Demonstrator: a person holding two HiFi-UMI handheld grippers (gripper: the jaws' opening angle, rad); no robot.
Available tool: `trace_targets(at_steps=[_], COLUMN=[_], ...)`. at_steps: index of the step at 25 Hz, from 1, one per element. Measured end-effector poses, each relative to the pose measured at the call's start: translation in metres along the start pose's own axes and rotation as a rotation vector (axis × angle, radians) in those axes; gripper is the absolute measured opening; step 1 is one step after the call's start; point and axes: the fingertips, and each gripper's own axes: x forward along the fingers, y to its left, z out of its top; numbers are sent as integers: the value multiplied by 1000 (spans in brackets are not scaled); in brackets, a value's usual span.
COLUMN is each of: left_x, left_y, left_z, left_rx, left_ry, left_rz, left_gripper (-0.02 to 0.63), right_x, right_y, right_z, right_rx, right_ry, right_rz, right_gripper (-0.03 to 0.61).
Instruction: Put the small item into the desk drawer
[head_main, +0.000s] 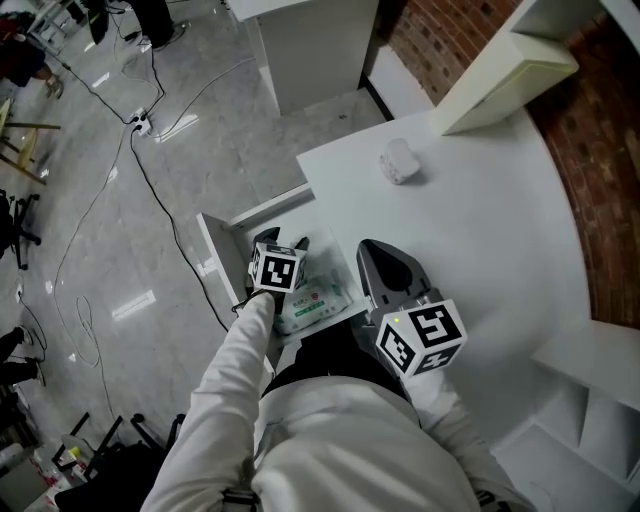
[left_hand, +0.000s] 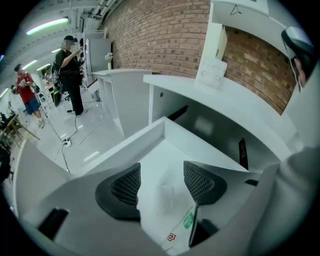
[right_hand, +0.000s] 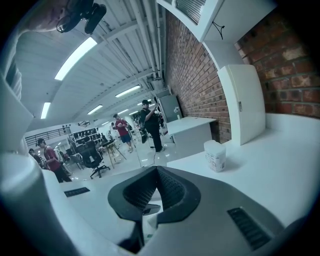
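The desk drawer (head_main: 214, 248) stands pulled out from the white desk (head_main: 480, 220). A small white packet with a green label (head_main: 316, 300) lies flat inside it. My left gripper (head_main: 282, 241) hangs over the drawer, open. In the left gripper view the packet (left_hand: 167, 212) rests on the drawer floor (left_hand: 165, 150) between and below the spread jaws of the left gripper (left_hand: 161, 182), and the pads do not press on it. My right gripper (head_main: 378, 250) is shut and empty above the desk's front edge, right of the drawer; its tips of the right gripper (right_hand: 156, 172) meet.
A small white tub (head_main: 400, 161) stands on the desk farther back, also the tub (right_hand: 215, 155) in the right gripper view. A white upright panel (head_main: 505, 75) leans at the back by the brick wall. Cables (head_main: 150, 170) trail across the floor to the left. People (left_hand: 70, 70) stand far off.
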Motion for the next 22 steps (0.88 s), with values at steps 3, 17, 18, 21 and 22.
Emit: trace_targets(at_steps=[3,17,18,21,22], left_x=[-22,-144,-151,-173,-180], left_y=[2,1,1,1,1], left_z=[20,91,93,97,98], left_rx=[2,108,108,105,104], left_ry=[-78,-388,-407,-451,-464], left_rz=[9,73,79,93,99], left_gripper=[276,238,229,204,197], right_x=[-3,-15,-16,-20,-21], right_y=[7,27,29,32,34], right_z=[2,15,16,17,17], right_rx=[-9,-48,-52,-57,-58], right_ry=[-10,-64,-67,-75,-77], right_rz=[7,17,15,14,15], right_gripper=[28,28,28,28,28])
